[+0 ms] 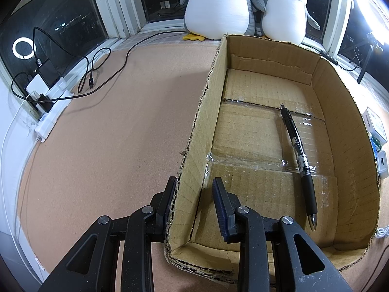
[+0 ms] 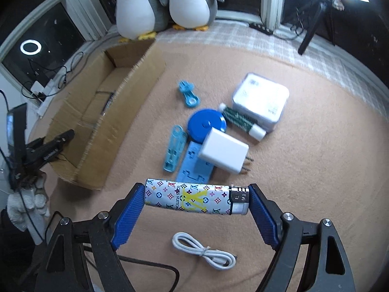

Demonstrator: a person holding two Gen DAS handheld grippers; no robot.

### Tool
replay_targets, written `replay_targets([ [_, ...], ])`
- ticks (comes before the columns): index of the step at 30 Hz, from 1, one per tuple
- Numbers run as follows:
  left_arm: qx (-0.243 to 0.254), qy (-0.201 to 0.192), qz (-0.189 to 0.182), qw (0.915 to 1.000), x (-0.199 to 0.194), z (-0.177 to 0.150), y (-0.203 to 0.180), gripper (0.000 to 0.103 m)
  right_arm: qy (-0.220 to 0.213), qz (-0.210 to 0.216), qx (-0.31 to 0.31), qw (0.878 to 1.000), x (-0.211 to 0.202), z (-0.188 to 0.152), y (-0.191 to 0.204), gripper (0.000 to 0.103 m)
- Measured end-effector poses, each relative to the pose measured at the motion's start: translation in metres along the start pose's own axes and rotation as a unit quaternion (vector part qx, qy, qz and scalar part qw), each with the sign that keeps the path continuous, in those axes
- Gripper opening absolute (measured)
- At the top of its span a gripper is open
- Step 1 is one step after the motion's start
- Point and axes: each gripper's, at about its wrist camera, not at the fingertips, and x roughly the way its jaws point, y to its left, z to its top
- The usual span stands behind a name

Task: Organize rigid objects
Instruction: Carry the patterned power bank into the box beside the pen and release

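Cardboard box has one pen inside, and a lighter is on its way.

Blue pads of the right gripper (image 2: pixel 195 215) are clamped on the two ends of a patterned lighter (image 2: pixel 197 199), held sideways above the tan worktop (image 2: pixel 304 170). Close under it lies a coiled white cable (image 2: pixel 204 250). A bit farther sit a white charger plug (image 2: pixel 223 154), blue clips (image 2: pixel 174 148), a round blue tape measure (image 2: pixel 206 125), a small green brush (image 2: pixel 240 121) and a white square case (image 2: pixel 261 101), so most things are not put away yet. Only the left view shows inside the cardboard box (image 1: pixel 350 131): a black pen (image 1: pixel 299 168) lies on its floor, alone. It also shows the left gripper (image 1: pixel 194 192) with its jaws pinched on the box's near wall, holding it steady. Two plush penguins (image 1: pixel 243 4) sit far back by the window.
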Motion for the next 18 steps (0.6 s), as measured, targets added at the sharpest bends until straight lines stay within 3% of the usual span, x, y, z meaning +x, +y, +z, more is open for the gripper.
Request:
replay_targets([
  [9,0.0,0.0,0.0,1.0,0.0,0.0,0.0,0.032,-0.049,0.034,-0.053,0.997,-0.026,0.034,0.061,0.081],
  [18,-0.002,0.001,-0.002,1.0,0.0,0.001,0.001,0.032,-0.064,0.074,-0.088,0.991,-0.012,0.066,0.109,0.081],
])
